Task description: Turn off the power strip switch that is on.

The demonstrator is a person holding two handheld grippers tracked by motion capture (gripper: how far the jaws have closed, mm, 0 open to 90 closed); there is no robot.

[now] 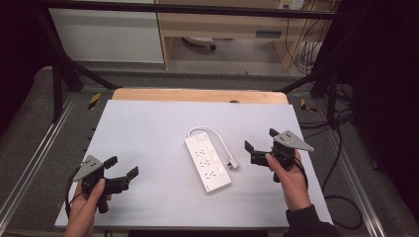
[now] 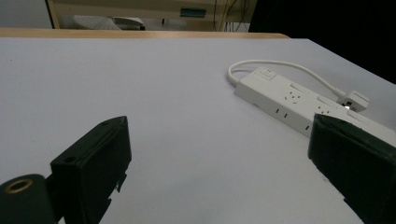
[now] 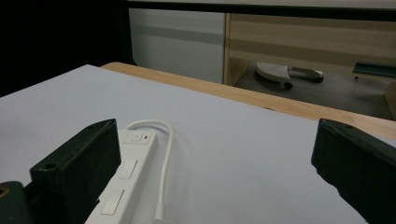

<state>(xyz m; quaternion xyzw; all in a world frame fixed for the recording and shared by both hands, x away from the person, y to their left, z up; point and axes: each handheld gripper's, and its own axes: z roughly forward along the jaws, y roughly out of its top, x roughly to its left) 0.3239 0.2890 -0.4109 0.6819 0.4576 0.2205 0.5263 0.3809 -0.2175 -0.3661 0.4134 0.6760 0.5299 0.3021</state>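
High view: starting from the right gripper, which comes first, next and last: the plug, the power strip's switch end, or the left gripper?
1. Plug, just left of the right gripper, on the white sheet.
2. Power strip's switch end, farther left, toward the table's back.
3. Left gripper, far across at the near left.

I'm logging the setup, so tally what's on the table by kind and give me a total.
White power strip with its cord and plug: 1
Handheld tool, left and right, both open and holding nothing: 2
Total: 3
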